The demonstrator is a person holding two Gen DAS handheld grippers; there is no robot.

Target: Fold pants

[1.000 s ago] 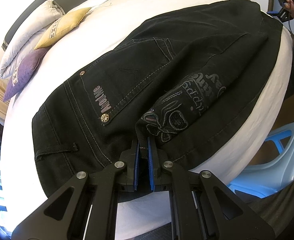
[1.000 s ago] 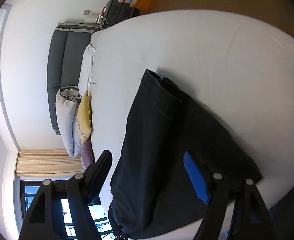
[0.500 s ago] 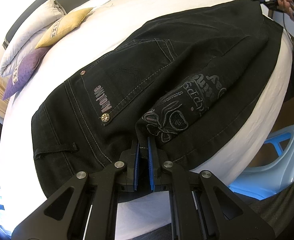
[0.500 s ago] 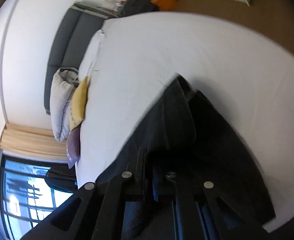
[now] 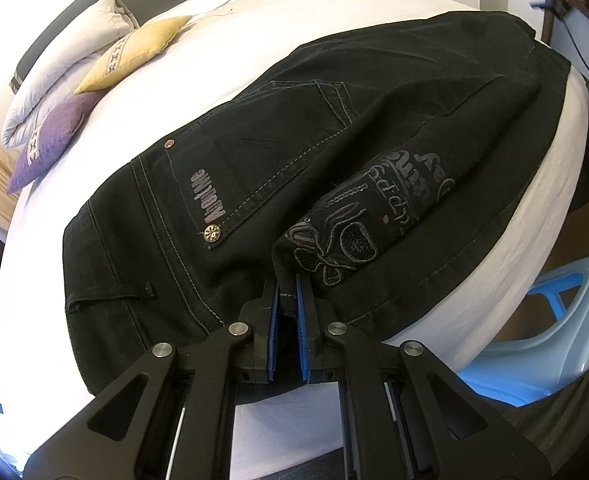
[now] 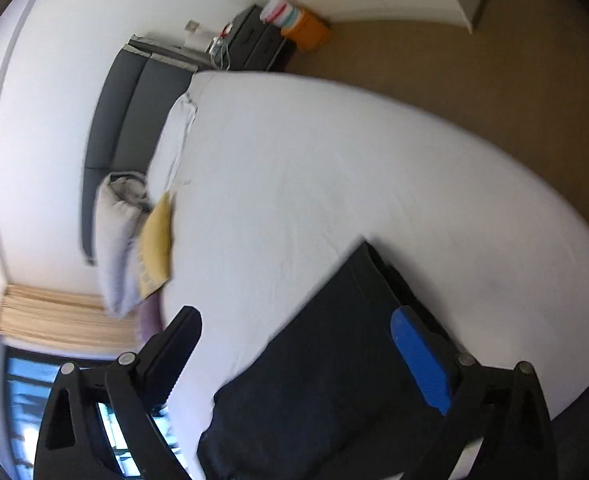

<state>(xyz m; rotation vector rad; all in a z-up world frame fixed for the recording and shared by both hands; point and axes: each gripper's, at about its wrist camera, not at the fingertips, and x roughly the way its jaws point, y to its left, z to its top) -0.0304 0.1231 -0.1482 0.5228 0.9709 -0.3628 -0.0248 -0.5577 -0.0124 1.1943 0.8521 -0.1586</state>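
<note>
Black pants (image 5: 334, 152) are spread on the bed (image 5: 230, 60). Waist-end fabric is pinched in the left gripper (image 5: 287, 300), pads clamped, likely as an anchor. The right gripper (image 6: 294, 344) is opening wide above the legs, nothing between its jaws.

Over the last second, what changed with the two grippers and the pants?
The right gripper closed on the pants at the leg end, then let go; its jaws are opening, lifted clear above the cloth. The left gripper stayed shut on the pants' waist edge, unmoved. The pants lie as before on the bed.
</note>
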